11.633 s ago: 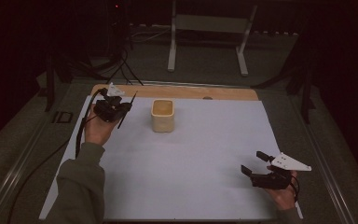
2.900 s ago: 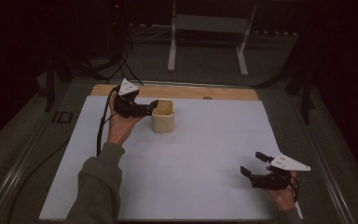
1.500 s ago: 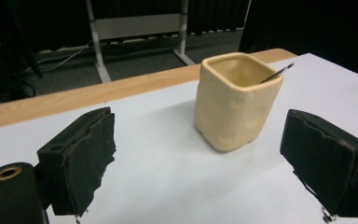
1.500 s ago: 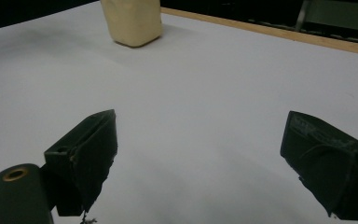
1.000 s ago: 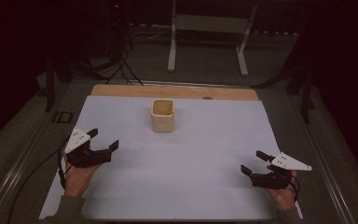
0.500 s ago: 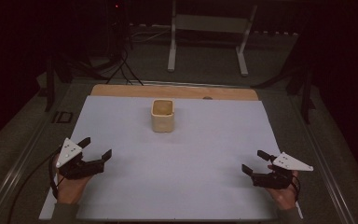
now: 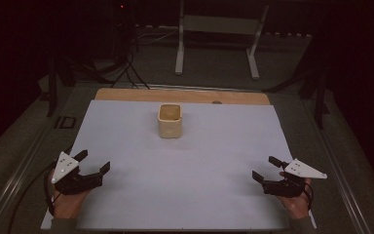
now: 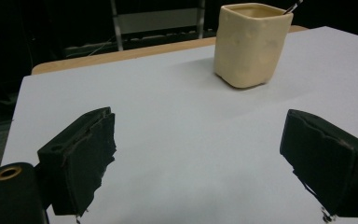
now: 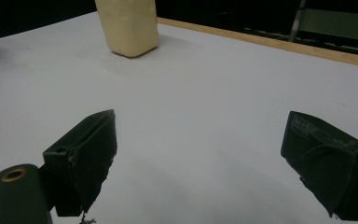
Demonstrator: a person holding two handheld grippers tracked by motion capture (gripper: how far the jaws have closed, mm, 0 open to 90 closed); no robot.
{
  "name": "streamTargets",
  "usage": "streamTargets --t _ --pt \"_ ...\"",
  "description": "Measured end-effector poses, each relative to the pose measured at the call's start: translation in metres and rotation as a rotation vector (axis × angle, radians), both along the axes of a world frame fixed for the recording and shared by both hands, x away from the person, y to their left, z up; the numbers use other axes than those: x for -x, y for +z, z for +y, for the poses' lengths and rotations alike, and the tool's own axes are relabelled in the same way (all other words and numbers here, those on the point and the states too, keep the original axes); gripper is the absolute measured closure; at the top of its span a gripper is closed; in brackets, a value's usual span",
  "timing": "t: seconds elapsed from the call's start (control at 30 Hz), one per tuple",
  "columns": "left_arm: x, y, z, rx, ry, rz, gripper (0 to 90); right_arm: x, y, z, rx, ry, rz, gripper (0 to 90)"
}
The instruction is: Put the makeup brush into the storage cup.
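Observation:
A cream square cup (image 7: 170, 120) stands upright toward the back middle of the white sheet (image 7: 185, 165); it also appears as the cup (image 8: 250, 43) ahead of my left jaws and the cup (image 9: 127, 25) far off in the right gripper view. My left gripper (image 7: 93, 162) rests near the front left corner, open, with nothing between its jaws. My right gripper (image 7: 266, 168) sits near the front right corner, open and empty too. Both point toward the cup from well away.
The white sheet covers a wooden tabletop whose bare strip (image 7: 185, 95) runs along the back edge. A metal stand (image 7: 216, 36) and cables (image 7: 126, 68) lie on the dark floor beyond. A cable trails from the left gripper off the front left.
My left hand left the cup and drew back to the front left corner, sinking slightly over the last second. The cup stays put. The right gripper has barely moved.

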State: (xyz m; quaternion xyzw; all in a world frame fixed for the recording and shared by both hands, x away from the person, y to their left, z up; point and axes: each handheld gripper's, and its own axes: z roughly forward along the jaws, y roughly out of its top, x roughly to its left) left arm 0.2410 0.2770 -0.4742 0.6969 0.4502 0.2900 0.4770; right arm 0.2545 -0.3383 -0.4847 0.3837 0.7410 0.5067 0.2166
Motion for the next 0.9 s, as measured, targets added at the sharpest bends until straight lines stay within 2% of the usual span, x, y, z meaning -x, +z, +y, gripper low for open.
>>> streamTargets --t 0.17,0.3,0.4,0.6,0.9 --pt "0.005 -0.004 0.003 0.008 0.013 0.007 11.3 -0.001 0.000 0.001 0.001 -0.002 -0.005 10.3" --pt "0.008 -0.008 0.003 -0.004 0.011 0.023 11.5 -0.003 0.001 0.000 -0.001 -0.010 -0.009 10.3" --pt "0.010 -0.008 0.003 -0.011 0.015 0.016 11.5 -0.002 0.001 -0.001 -0.003 -0.013 -0.009 10.3" --pt "0.008 -0.009 0.003 -0.007 0.024 0.017 11.5 -0.003 0.001 -0.001 -0.002 -0.014 -0.010 10.3" --pt "0.005 -0.011 -0.001 -0.022 0.013 0.025 11.4 -0.002 0.001 -0.001 0.003 -0.014 -0.007 10.3"
